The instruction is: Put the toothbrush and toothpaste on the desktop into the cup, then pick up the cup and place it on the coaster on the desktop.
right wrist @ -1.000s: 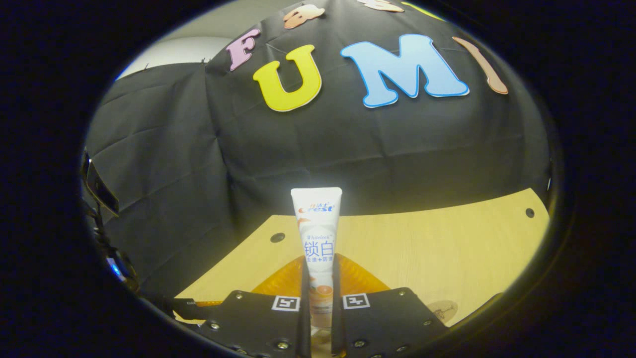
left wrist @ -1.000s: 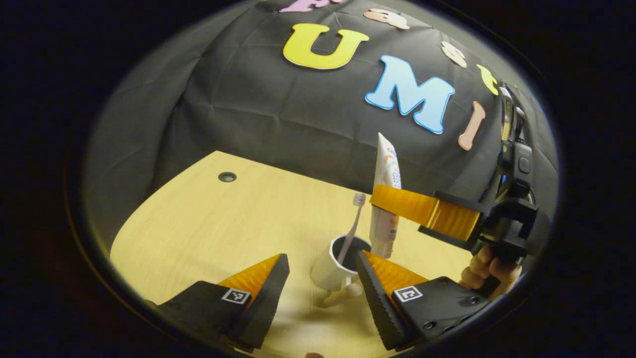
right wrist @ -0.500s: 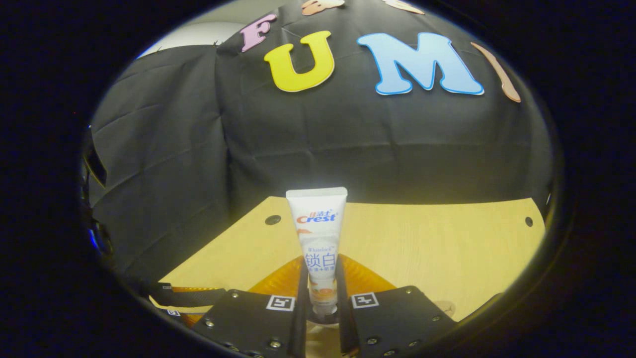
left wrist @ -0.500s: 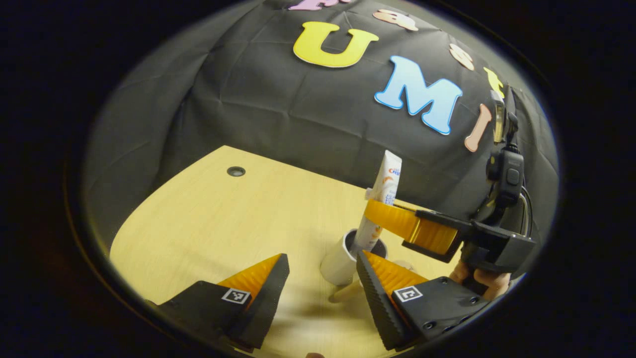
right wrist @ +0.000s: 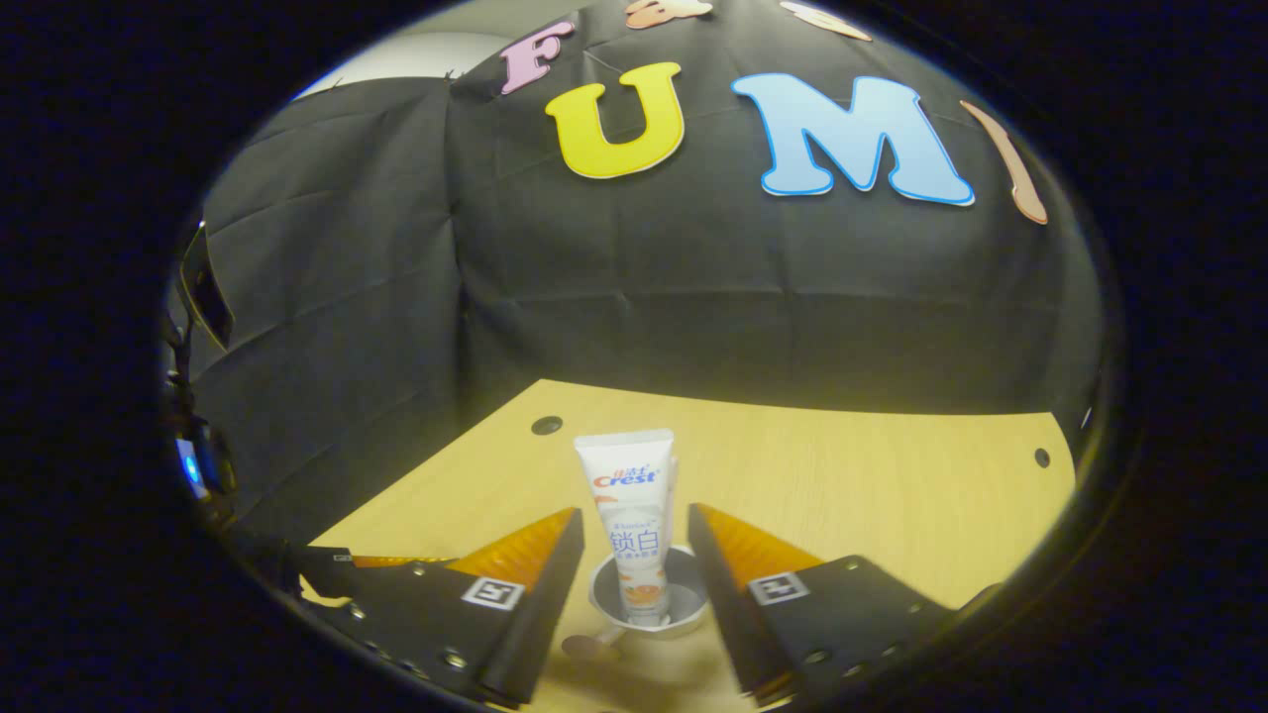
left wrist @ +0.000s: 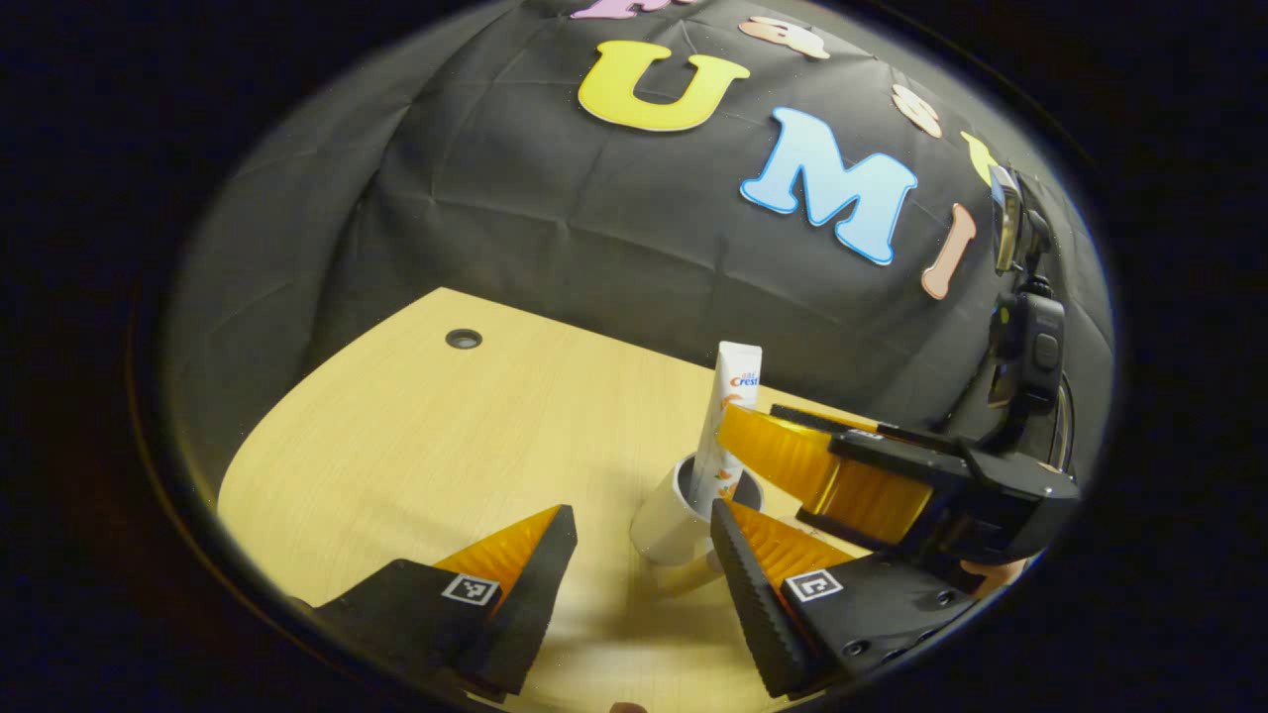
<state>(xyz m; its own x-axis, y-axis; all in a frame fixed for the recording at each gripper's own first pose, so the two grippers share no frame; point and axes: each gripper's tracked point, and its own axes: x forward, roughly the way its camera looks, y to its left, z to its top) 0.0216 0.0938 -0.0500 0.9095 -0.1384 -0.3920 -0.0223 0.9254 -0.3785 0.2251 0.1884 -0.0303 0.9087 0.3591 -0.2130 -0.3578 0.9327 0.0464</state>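
Right gripper (right wrist: pixel 634 555): fingers spread apart, one on each side of the toothpaste tube, touching neither side as far as the right gripper view shows.
Left gripper (left wrist: pixel 639 555): fingers spread, holding nothing, hovering just beside the cup.
Toothpaste tube (right wrist: pixel 634 525): standing inside the white cup (right wrist: pixel 649 599), long axis close to upright, flat crimped end up, cap end down in the cup; in the left gripper view it leans slightly.
Toothbrush: cannot tell from these views whether it is in the cup.
Cup location: on the wooden desktop (left wrist: pixel 416 436).
Done: toothpaste is in the cup.
Left: lifting the cup onto the coaster.
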